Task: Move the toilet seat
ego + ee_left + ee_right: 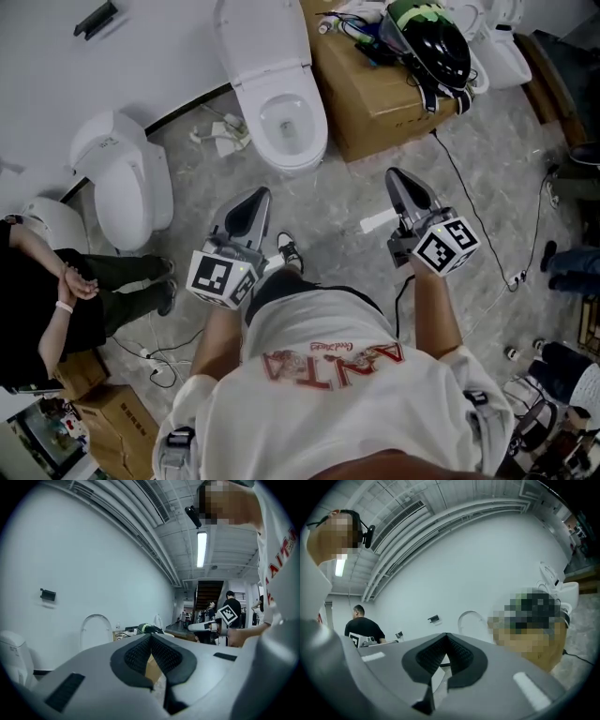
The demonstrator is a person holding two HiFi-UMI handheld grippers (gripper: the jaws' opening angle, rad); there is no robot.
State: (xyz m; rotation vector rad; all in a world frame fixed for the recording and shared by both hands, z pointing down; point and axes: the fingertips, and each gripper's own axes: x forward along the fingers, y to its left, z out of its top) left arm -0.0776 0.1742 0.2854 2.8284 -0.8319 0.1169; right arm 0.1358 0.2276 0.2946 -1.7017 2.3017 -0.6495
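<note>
Person's white T-shirt is closest, bottom of the head view. Just past it the grey left gripper and grey right gripper are both pinched closed, nothing in them. The white oval toilet seat sits ahead, nearer the left one, untouched, its white lid up.

On cardboard box, helmet — toilet just left

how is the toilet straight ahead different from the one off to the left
The front toilet has its lid raised and its bowl open; the left toilet has its lid down. The front toilet stands beside a cardboard box; the left toilet stands apart from it. Both are white.
</note>
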